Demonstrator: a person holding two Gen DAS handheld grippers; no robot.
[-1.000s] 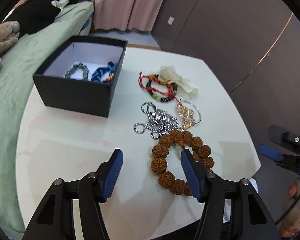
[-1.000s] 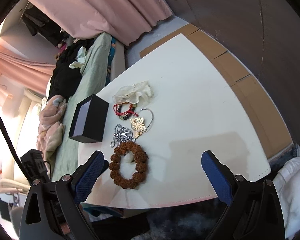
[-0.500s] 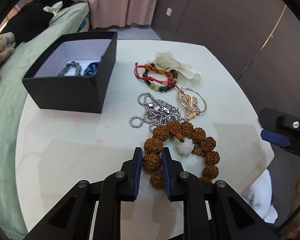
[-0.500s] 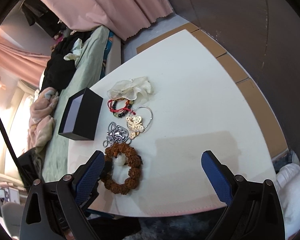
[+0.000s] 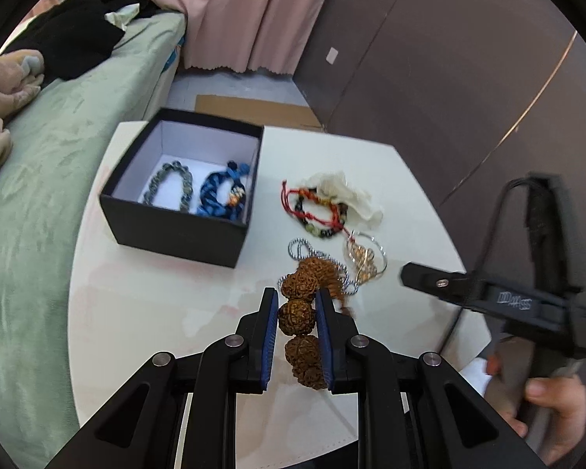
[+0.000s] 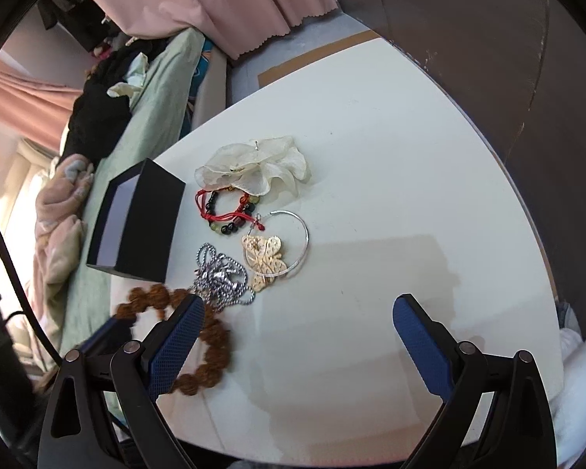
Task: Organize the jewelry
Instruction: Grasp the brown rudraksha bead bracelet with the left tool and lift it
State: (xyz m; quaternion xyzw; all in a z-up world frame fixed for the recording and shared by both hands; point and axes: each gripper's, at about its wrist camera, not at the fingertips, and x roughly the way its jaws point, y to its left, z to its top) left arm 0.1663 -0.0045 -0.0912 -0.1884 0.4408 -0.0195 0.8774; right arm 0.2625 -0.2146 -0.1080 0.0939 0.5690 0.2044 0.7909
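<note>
At the left of the white round table (image 5: 144, 312) stood my open black square box (image 5: 183, 230), a grey link bracelet (image 5: 170, 185) and a blue braided bracelet (image 5: 222, 191) lying side by side inside. My left gripper (image 5: 297, 314) was clamped on the brown chunky seed-bead bracelet (image 5: 297, 314), held between box and silver ball chain (image 6: 218, 277). Rightward lay the red-cord beaded bracelet (image 6: 230, 213), cream fabric scrunchie (image 6: 261, 166) and gold butterfly hoop (image 6: 267, 258). My right gripper (image 6: 297, 336) hovered with fingers wide apart.
</note>
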